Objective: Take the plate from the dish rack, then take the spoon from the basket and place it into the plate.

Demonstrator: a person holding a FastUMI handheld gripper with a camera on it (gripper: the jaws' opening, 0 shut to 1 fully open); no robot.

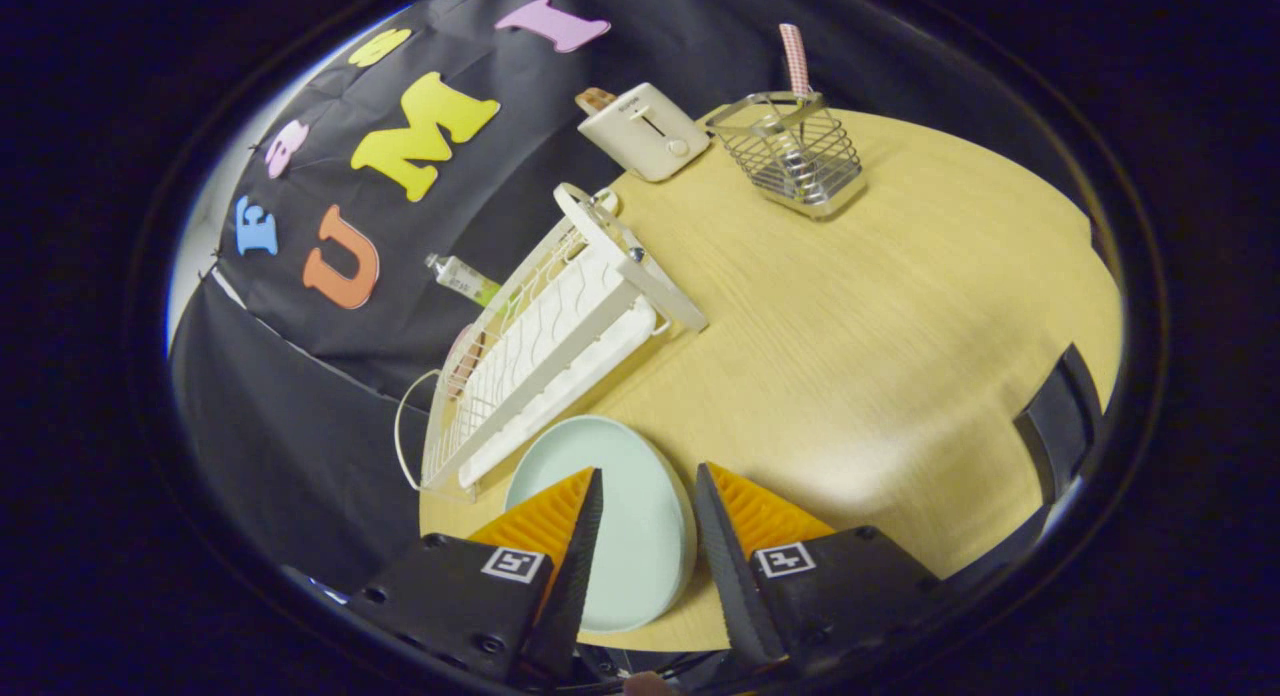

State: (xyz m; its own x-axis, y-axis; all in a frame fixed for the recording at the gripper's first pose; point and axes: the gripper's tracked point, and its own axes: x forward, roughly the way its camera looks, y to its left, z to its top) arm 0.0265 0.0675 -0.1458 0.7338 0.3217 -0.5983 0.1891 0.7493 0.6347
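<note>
Two steps, and I judge the first is done: round wooden table (880,306) carries everything, white dish rack (540,346) lies at its wall-side edge, and the pale green plate (620,516) sits flat on the table just beside the rack's near end. My gripper (648,496) hangs over the plate, fingers parted, gripping nothing. Toaster (645,131) at the far edge. Wire basket (795,156) beside it holds the spoon (797,66), checked handle sticking up. Next: cross the table, close on that handle.
</note>
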